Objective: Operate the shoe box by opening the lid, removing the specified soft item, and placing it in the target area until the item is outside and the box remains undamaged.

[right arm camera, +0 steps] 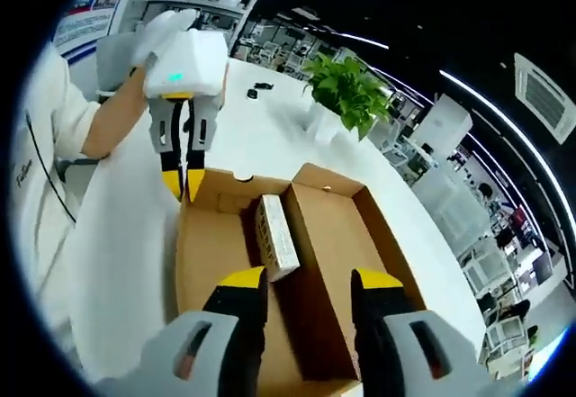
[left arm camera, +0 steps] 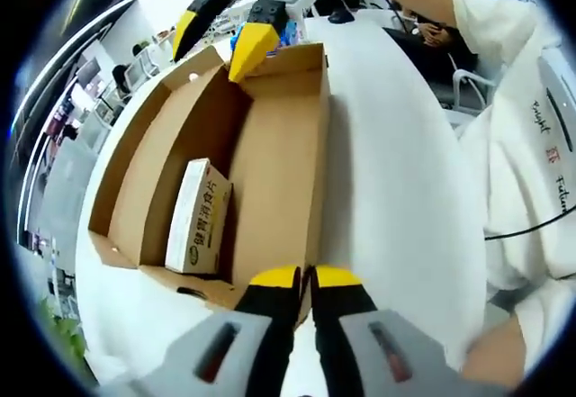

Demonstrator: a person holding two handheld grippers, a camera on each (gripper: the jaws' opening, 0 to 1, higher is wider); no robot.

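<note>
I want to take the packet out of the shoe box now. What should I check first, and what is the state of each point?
1. Shoe box lid open: ok.
2. Packet visible and uncovered inside the box: ok.
3. Right gripper open above the box: ok.
4. Left gripper shut at the box end wall: ok; whether it pinches the cardboard, cannot tell.
5. Cardboard free of tears: cannot tell.
6. Bare white table beside the box for placing: ok.
</note>
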